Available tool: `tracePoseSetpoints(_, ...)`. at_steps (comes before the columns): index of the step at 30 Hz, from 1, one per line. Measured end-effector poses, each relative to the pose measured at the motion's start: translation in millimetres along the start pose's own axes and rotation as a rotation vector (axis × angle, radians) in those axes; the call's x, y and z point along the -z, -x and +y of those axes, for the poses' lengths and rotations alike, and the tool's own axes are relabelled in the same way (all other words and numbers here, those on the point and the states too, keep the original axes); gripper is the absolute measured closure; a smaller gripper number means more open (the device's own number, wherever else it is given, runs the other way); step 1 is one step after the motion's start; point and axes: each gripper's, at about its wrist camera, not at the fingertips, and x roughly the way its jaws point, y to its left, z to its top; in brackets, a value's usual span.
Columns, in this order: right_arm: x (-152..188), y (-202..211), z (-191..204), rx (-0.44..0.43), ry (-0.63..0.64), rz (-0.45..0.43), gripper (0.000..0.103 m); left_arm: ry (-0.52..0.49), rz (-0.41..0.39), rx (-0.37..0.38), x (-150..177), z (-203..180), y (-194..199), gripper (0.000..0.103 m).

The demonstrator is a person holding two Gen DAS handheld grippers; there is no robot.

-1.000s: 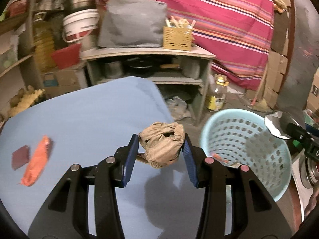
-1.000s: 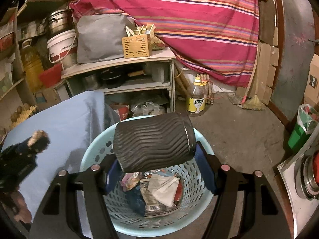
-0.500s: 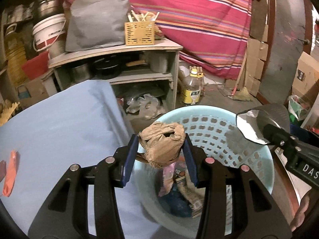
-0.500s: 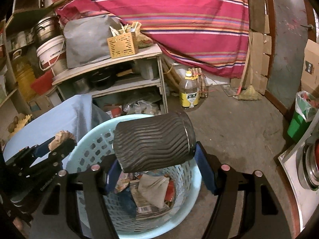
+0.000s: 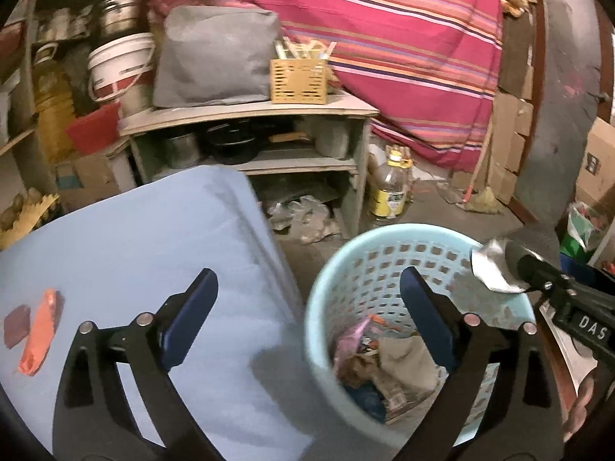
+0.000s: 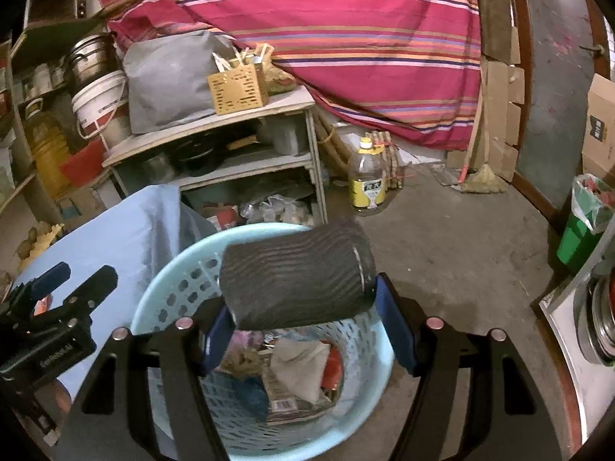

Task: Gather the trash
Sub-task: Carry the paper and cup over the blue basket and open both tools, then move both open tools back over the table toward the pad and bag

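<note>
The left hand-held gripper (image 5: 307, 307) no longer clamps the crumpled brown paper wad: its jaws are opening wide with nothing between them, and the wad (image 5: 361, 367) now lies inside the pale blue perforated basket (image 5: 384, 246), among the wrappers already there. The right hand-held gripper (image 6: 303, 326) still grips the dark ribbed cup (image 6: 296, 276) sideways above the basket, much as half a second ago. On the blue worktop (image 5: 153, 238) an orange wrapper (image 5: 40, 336) and a dark red wrapper (image 5: 17, 324) remain uncollected.
</note>
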Motion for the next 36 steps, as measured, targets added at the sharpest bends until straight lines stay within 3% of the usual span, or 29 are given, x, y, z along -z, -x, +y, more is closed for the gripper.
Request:
tracePoseSetpoints(2, -0.9, -0.8, 5.4, 0.005, -0.003, 0.002, 0.019, 0.023, 0.003, -0.015, 0.7, 14.6, 2.7, 0.008)
tracePoseSetpoints(7, -1.7, -3.5, 17.6, 0.020, -0.007, 0.007, 0.013, 0.057, 0.005, -0.058, 2.6, 49.3, 10.8, 0.006)
tracePoseSetpoints(18, -1.3, -5.7, 65.2, 0.056, 0.048, 0.008, 0.012, 0.077, -0.022, -0.236, 25.3, 138.8, 43.1, 0.006)
tracePoseSetpoints(26, 1.5, -9.8, 109.2, 0.015, 0.063, 0.014, 0.012, 0.148, -0.102, -0.384, 41.8, 222.6, 72.1, 0.006)
tracePoseSetpoints(29, 4.6, -12.7, 130.0, 0.011, 0.089, 0.019, 0.012, 0.145, -0.062, -0.405, 45.6, 251.1, 74.0, 0.006)
tracePoseSetpoints(33, 11.5, -15.5, 161.3, 0.008, 0.140, 0.025, 0.012, 0.240, 0.006, -0.407, 54.9, 301.5, 71.6, 0.005)
tracePoseSetpoints(36, 17.6, -18.0, 182.3, -0.003, 0.166, 0.035, 0.012, 0.285, 0.042, -0.448, 63.8, 329.4, 65.8, 0.005)
